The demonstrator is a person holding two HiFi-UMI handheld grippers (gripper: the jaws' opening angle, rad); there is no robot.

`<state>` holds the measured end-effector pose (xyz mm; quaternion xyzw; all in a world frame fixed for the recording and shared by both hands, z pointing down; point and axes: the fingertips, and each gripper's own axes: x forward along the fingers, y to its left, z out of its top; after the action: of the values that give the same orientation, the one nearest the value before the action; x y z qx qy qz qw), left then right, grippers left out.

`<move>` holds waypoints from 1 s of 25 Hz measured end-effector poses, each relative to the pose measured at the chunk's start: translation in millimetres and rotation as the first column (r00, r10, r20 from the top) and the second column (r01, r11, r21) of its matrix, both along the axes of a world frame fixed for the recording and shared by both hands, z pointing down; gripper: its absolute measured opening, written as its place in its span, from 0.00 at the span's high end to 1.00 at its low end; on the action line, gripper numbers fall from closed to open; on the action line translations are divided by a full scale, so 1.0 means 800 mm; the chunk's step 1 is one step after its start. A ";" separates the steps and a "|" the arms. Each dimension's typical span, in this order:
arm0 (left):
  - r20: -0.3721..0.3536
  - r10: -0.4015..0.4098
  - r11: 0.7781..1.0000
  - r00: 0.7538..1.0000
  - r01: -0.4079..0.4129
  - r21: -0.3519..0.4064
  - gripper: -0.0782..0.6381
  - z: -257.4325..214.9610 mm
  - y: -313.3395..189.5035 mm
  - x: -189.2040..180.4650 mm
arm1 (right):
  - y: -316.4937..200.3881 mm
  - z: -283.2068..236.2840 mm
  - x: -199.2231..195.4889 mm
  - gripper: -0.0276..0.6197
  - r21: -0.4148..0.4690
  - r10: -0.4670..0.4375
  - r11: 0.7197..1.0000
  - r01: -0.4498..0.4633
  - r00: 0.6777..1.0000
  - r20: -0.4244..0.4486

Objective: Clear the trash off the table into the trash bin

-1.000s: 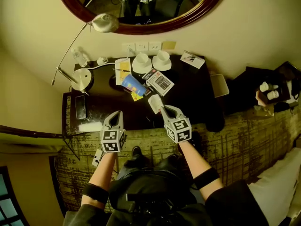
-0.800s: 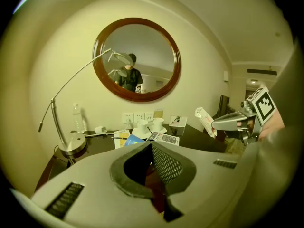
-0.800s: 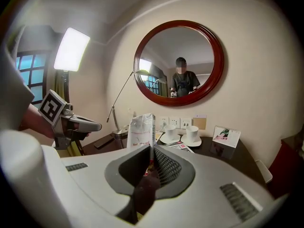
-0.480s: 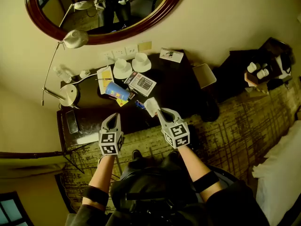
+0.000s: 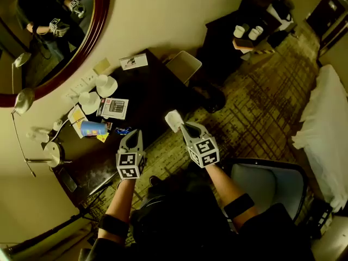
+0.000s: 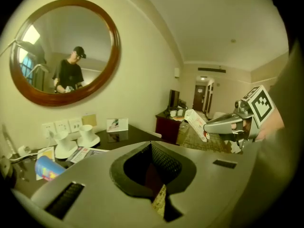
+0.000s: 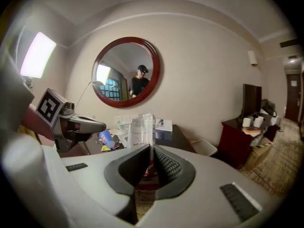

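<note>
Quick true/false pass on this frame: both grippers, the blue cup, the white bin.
1. The right gripper is shut on a white packet. True.
2. The left gripper holds the blue cup. False: its jaws are shut on nothing, and the cup is on the dark table.
3. The blue cup stands upright. False: it lies on its side.
4. A white bin stands on the floor beside the table. True.
5. The packet is inside the bin. False: it is in the right gripper's jaws, apart from the bin.
</note>
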<state>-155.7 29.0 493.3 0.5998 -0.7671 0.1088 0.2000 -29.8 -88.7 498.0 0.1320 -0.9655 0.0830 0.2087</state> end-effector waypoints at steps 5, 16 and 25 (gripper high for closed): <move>-0.005 0.210 0.978 0.978 -0.210 0.003 0.89 0.005 -0.105 0.090 | -0.073 0.008 0.110 0.89 -0.009 0.207 0.978 -0.207 0.978 -0.026; -0.053 0.510 0.857 0.858 -0.513 -0.046 0.89 0.036 -0.236 0.266 | -0.139 0.055 0.271 0.89 -0.051 0.448 0.889 -0.456 0.886 -0.119; -0.179 0.569 0.774 0.803 -0.596 -0.212 0.89 0.187 -0.273 0.330 | -0.151 0.220 0.310 0.89 -0.178 0.450 0.845 -0.505 0.849 -0.275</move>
<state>108.3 -189.0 643.0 0.7813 -0.5110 0.2325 0.2726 218.0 -209.2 673.9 0.3514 -0.8542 0.2351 0.3028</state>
